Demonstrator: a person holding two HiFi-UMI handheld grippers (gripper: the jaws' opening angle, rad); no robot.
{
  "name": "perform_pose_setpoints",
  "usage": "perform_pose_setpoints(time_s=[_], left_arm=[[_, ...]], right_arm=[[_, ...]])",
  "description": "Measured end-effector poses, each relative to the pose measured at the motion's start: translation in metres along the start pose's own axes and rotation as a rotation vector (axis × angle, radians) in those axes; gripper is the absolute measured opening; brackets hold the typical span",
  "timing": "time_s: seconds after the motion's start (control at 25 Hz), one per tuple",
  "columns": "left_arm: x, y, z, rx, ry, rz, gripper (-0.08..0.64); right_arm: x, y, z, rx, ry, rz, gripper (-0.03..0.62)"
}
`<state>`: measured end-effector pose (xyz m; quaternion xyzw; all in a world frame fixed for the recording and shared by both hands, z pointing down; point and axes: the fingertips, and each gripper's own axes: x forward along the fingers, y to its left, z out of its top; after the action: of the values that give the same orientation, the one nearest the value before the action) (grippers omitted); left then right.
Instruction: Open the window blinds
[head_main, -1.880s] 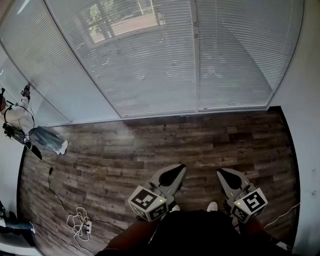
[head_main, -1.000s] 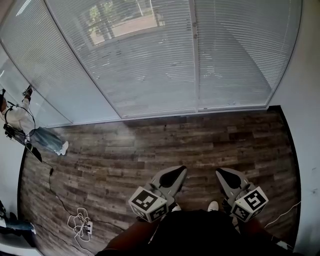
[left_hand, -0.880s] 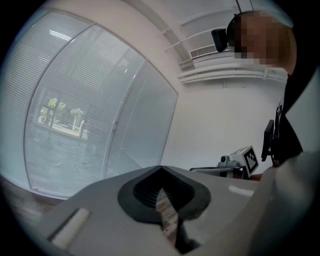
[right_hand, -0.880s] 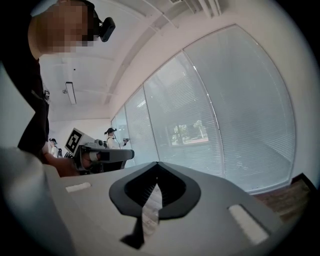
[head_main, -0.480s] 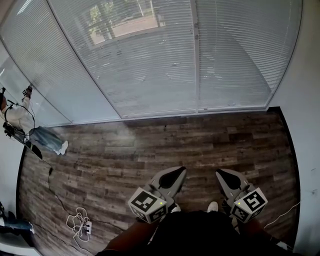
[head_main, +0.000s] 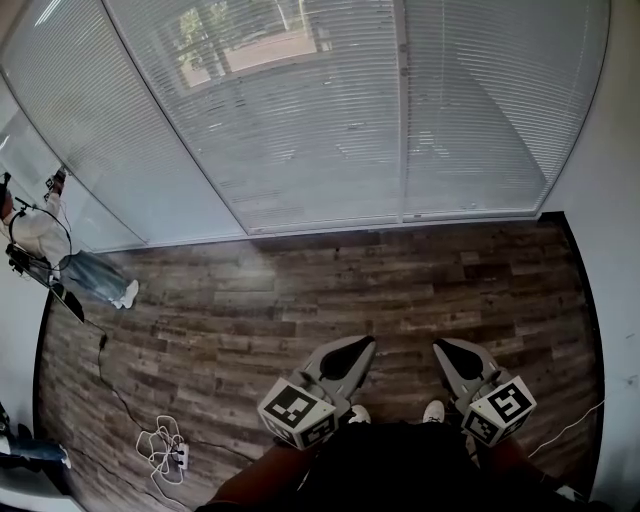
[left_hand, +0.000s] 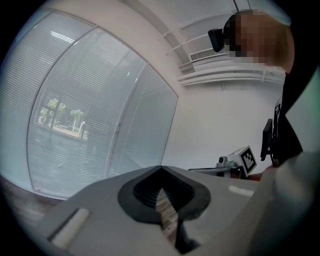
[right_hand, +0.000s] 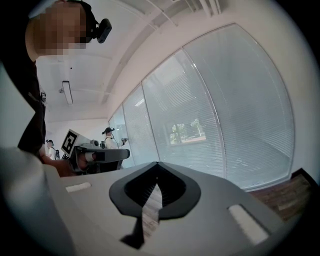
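Observation:
Closed white slatted blinds (head_main: 300, 120) cover the tall glass panes across the far side of the room, down to the floor. They also fill the left gripper view (left_hand: 75, 125) and the right gripper view (right_hand: 240, 115). My left gripper (head_main: 347, 356) and right gripper (head_main: 450, 352) hang side by side low over the wooden floor (head_main: 330, 290), well back from the blinds. Both point toward the window. Each pair of jaws is shut with nothing between them, as seen at the left gripper (left_hand: 161, 169) and the right gripper (right_hand: 157, 164).
A person (head_main: 40, 240) stands by the glass at the far left. A white cable with a power strip (head_main: 160, 440) lies on the floor at lower left. A white wall (head_main: 612, 250) bounds the right side. A window post (head_main: 402, 110) divides the blinds.
In the head view the window post has slid slightly to the right, and both of my shoe tips now show below the grippers. Both grippers stay shut, side by side.

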<state>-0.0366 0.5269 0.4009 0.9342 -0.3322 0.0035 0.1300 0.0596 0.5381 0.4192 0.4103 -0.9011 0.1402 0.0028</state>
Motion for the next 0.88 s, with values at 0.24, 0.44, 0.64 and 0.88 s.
perform_pose_setpoints(time_s=[0.24, 0.44, 0.64, 0.88], left_arm=[[-0.024, 0.028, 0.001, -0.013, 0.002, 0.001, 0.0], [-0.044, 0.048, 0.001, -0.014, 0.001, -0.02, 0.0], [-0.061, 0.065, -0.009, -0.042, 0.022, -0.025, 0.0], [-0.054, 0.076, -0.01, -0.055, -0.004, -0.024, 0.0]], right_arm=[[0.028, 0.018, -0.001, 0.005, -0.006, -0.019, 0.026], [0.043, 0.017, -0.014, 0.09, -0.008, -0.104, 0.026], [0.056, 0.031, -0.022, 0.115, 0.025, -0.118, 0.026], [0.067, 0.034, -0.021, 0.091, 0.046, -0.101, 0.026]])
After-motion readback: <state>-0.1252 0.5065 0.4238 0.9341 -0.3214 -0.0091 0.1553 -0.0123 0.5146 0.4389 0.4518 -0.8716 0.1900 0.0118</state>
